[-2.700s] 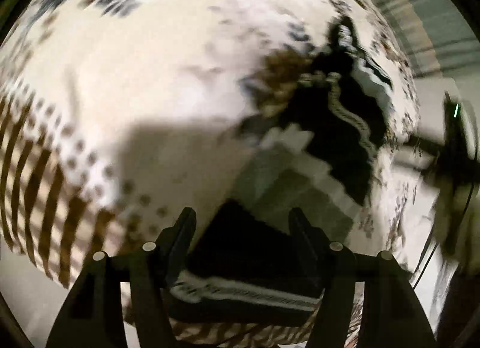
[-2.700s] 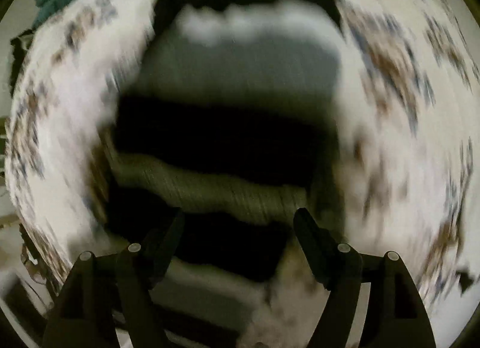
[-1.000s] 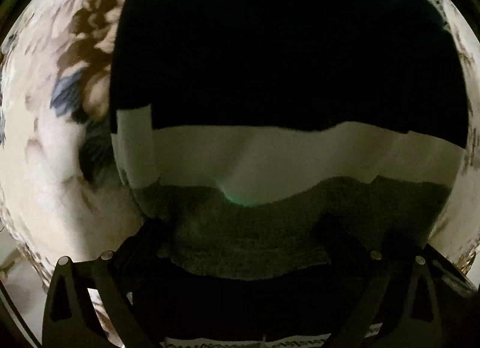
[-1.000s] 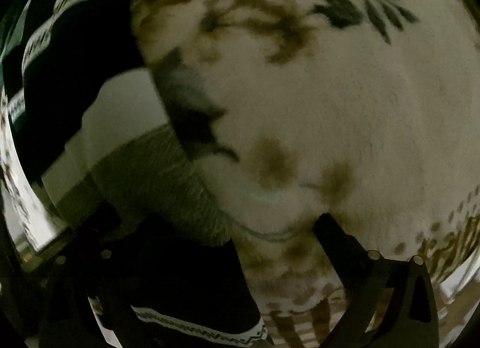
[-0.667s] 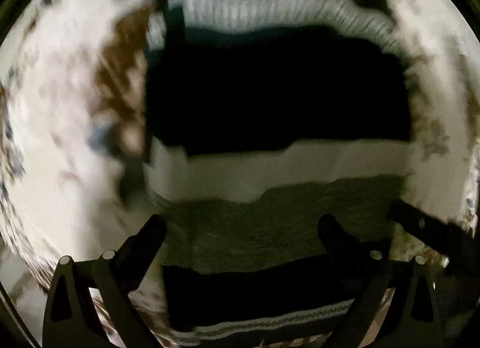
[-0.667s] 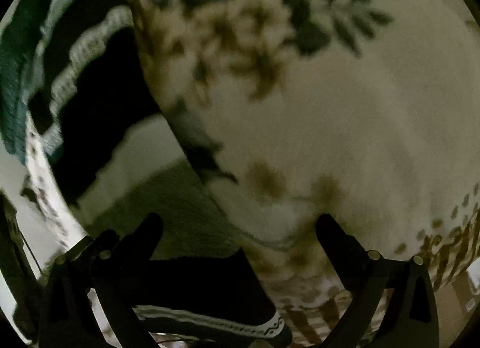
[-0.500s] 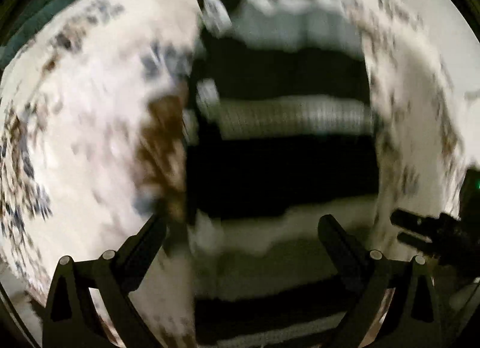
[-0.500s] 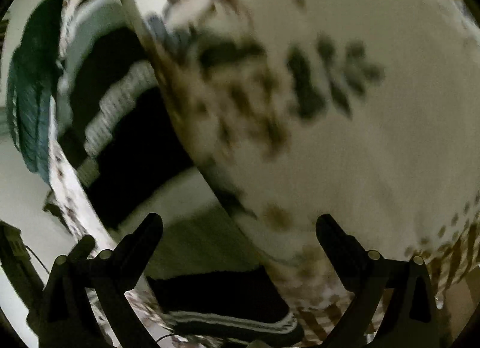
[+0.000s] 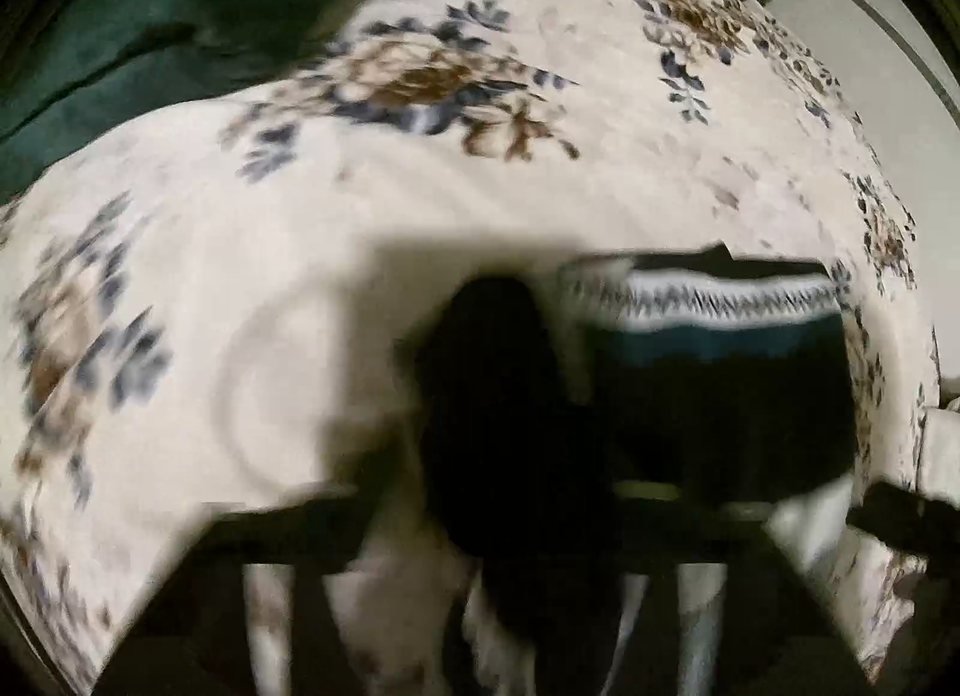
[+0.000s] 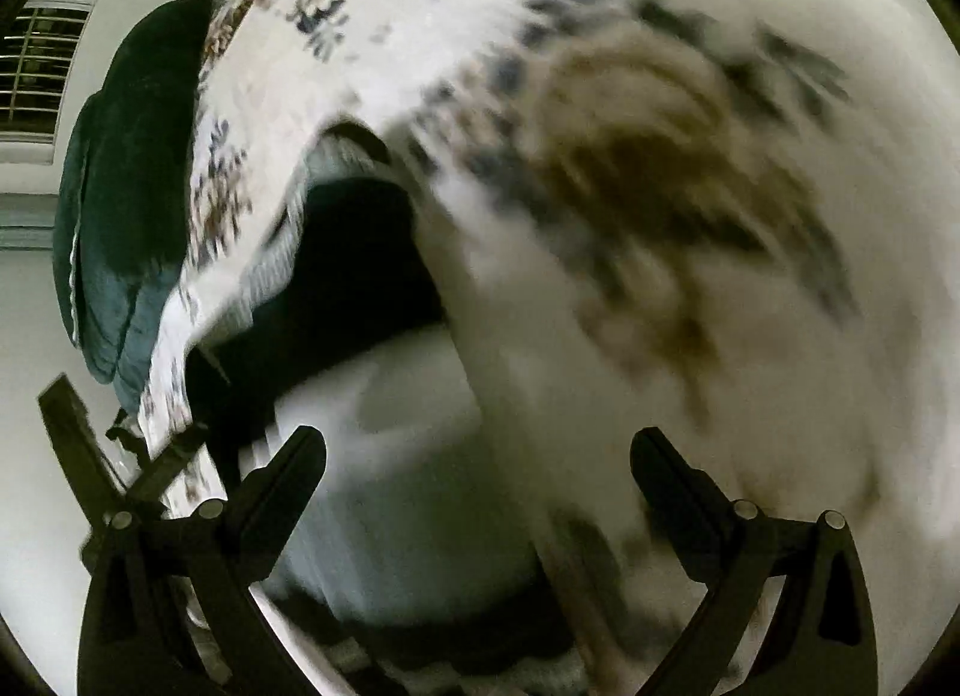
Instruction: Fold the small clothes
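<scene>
A folded striped garment in black, teal and white bands lies on the floral bedspread, at the right of the left wrist view. It also shows in the right wrist view, left of centre. My left gripper is badly blurred; a dark shape sits between its fingers, and I cannot tell if it is shut. My right gripper is open and empty, its fingers hovering above the garment's white band.
A dark green blanket or pillow lies at the far left end of the bed, also in the right wrist view. A window with blinds is beyond. The other gripper's tip shows at right.
Both grippers have pulled back from the folded garment and swung away. The left view has turned left, so the garment now sits at its right. Both views are motion-blurred.
</scene>
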`<state>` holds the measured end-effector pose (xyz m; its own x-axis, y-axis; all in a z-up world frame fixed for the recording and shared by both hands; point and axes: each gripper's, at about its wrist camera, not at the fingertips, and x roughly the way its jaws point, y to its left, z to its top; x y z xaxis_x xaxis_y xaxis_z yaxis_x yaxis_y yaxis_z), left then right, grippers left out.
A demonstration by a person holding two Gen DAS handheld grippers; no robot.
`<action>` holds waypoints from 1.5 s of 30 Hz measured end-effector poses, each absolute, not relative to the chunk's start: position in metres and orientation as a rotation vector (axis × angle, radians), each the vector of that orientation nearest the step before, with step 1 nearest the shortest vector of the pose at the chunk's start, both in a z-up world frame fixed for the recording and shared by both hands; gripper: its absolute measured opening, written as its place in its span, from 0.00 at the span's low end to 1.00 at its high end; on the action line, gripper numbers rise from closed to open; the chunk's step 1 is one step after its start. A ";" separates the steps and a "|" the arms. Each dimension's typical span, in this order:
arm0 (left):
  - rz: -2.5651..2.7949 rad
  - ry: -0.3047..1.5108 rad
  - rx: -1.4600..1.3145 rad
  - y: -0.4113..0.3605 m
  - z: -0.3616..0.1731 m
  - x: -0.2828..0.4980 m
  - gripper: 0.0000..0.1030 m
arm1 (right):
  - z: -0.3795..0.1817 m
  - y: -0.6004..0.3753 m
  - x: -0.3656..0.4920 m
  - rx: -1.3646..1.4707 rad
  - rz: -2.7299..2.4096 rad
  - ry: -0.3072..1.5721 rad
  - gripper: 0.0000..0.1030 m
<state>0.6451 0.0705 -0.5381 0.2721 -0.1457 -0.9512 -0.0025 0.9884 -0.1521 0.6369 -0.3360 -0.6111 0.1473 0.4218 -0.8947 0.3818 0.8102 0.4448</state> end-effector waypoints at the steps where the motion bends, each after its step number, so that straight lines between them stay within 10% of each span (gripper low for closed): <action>1: -0.104 1.297 -0.141 0.074 -0.537 0.650 0.12 | -0.615 -0.335 0.655 0.695 0.040 1.454 0.99; 3: -0.131 1.252 -0.170 0.079 -0.529 0.658 0.10 | -0.625 -0.328 0.679 0.714 0.054 1.459 0.90; 5: -0.157 1.232 -0.179 0.082 -0.525 0.661 0.09 | -0.634 -0.318 0.700 0.749 0.111 1.452 0.41; 8: -0.138 1.247 -0.189 0.092 -0.543 0.673 0.09 | -0.639 -0.315 0.710 0.656 0.026 1.436 0.12; 13: -0.186 1.250 -0.242 0.094 -0.540 0.670 0.11 | -0.643 -0.316 0.707 0.666 0.001 1.450 0.14; 17: -0.270 1.226 -0.283 0.095 -0.510 0.638 0.28 | -0.606 -0.313 0.650 0.673 0.049 1.441 0.60; 28: -0.242 1.312 -0.208 0.093 -0.477 0.430 0.56 | -0.591 -0.274 0.414 0.563 0.101 1.704 0.62; 39: -0.120 1.595 -0.049 0.077 -0.551 0.234 0.56 | -0.631 -0.263 0.243 0.621 0.041 1.890 0.62; 45: -0.111 1.618 -0.242 0.104 -0.553 0.198 0.56 | -0.643 -0.277 0.216 0.771 0.044 1.802 0.78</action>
<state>0.1979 0.1044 -0.5528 -0.0460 -0.2230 -0.9737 -0.0881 0.9719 -0.2184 0.2158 -0.2768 -0.6434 -0.1665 0.5192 -0.8383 0.4780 0.7861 0.3919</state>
